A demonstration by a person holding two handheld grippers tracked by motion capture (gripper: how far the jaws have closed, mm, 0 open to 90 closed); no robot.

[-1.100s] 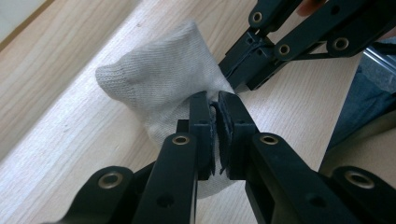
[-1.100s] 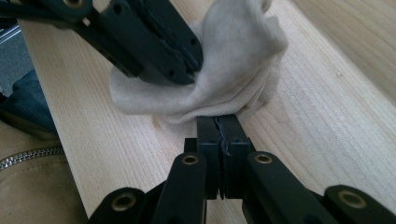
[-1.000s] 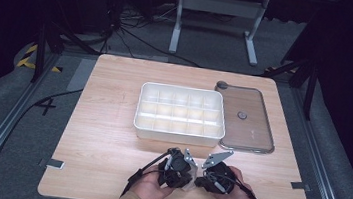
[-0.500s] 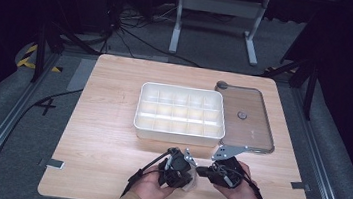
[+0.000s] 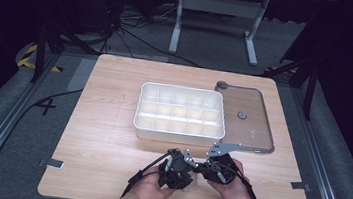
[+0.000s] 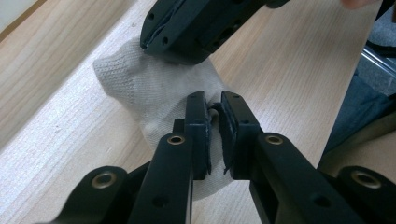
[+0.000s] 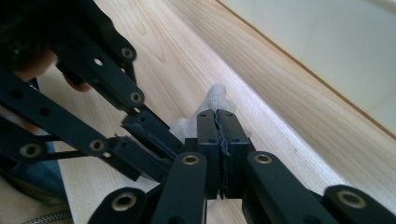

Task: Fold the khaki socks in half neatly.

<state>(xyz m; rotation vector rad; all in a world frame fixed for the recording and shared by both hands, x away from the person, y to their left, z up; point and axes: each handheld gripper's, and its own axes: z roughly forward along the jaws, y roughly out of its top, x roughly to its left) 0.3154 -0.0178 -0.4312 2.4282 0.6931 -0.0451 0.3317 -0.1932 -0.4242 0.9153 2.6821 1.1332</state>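
Note:
A white knitted cloth (image 6: 144, 88) lies on the wooden table (image 5: 105, 136) near its front edge. My left gripper (image 6: 214, 100) points at it. Its jaws have just been opening and stand a little apart, with a small fold of the cloth loose in the gap. My right gripper (image 7: 217, 116) is shut on the cloth's far end (image 7: 215, 95), facing the left one. In the high view both hands hold the left gripper (image 5: 191, 170) and the right gripper (image 5: 204, 169) tip to tip.
A white compartment tray (image 5: 178, 130) stands just beyond the grippers, and its wall (image 7: 327, 42) is close to the right gripper. A clear lid (image 5: 250, 118) lies flat to the tray's right. The table's front edge is right behind the hands.
The right gripper has edged slightly toward the tray and its grey plate has swung forward. The left hand has stayed put.

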